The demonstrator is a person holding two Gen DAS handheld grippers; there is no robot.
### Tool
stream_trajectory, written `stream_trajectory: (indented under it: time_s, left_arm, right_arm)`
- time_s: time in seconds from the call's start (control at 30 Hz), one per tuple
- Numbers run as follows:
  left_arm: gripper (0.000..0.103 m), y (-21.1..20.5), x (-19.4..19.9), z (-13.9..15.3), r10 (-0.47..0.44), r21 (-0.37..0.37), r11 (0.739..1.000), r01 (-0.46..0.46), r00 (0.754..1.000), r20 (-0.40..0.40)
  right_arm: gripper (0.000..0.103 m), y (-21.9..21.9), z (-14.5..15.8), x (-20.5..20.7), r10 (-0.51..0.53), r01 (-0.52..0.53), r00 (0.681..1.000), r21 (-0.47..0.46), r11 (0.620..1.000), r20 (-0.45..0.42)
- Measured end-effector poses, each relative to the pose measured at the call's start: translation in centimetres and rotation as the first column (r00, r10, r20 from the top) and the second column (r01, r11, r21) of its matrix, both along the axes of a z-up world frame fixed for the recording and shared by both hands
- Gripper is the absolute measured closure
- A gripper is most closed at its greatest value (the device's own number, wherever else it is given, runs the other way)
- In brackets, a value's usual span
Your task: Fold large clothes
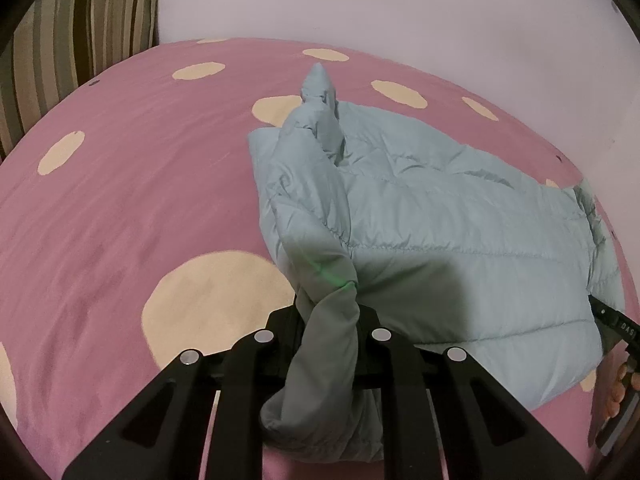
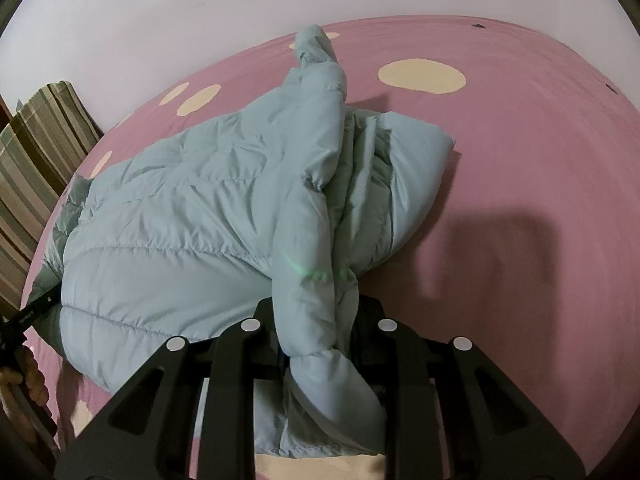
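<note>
Pink bedding (image 1: 120, 208) with large cream polka dots covers the whole work surface, lightly creased and stretching back to a plain pale wall (image 1: 400, 8). Striped fabric in brown, green and cream (image 1: 76, 36) — a cushion or upholstery, which one cannot be told — stands at the bed's edge against that wall. On the bedding lies a pale blue quilted puffer jacket (image 1: 460, 240), partly folded, one sleeve reaching toward the far edge. The left gripper (image 1: 328, 316) is clamped on a bunched grey-blue part of the jacket at its near end. The right gripper (image 2: 316, 320) is clamped on a gathered sleeve end — fabric fills the gap between its fingers. A shadow falls on the bedding beside the jacket.
</note>
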State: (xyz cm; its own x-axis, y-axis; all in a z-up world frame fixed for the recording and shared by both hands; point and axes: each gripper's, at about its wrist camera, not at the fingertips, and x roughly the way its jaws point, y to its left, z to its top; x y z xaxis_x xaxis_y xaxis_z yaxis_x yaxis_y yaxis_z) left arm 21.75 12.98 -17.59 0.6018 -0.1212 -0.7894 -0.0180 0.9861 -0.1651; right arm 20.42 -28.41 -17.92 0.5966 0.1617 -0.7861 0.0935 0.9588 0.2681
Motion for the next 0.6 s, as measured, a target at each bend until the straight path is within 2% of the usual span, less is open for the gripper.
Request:
stream_trajectory:
  time_s: [0.6]
  left_arm:
    - [0.088, 1.1, -4.2, 0.6, 0.023, -0.003, 1.000, -0.023, 1.000, -0.007]
  right_arm:
    - [0.082, 0.2, 0.2, -1.8, 0.018, -0.018, 1.000, 0.026, 1.000, -0.005]
